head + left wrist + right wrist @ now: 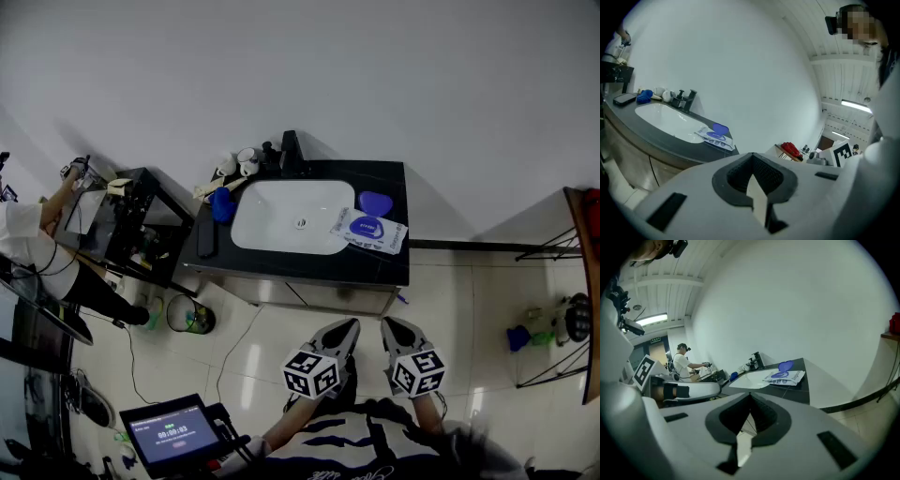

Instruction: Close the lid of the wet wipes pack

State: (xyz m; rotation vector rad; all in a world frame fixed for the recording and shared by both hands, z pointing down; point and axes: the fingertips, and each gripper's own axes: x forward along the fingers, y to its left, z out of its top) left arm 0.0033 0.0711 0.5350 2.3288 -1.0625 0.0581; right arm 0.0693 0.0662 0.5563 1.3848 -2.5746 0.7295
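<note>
The wet wipes pack point(368, 231) lies on the black counter point(389, 268), just right of the white sink point(281, 202), its blue lid point(375, 202) flipped open. Well apart, the left gripper point(343, 329) and right gripper point(393, 328) hover above the floor, jaws together, empty.

wet wipes pack point(368, 232) (lid point(375, 202) open)

The wet wipes pack point(370, 232) lies on the black worktop point(394, 269), at the right rim of the white basin point(281, 220). Its blue lid point(375, 202) is open, on the wall side. The left hand-held gripper point(349, 325) and the right hand-held gripper point(389, 324) hang side by side over the tiled floor, apart from the worktop, pointing toward it.
</note>
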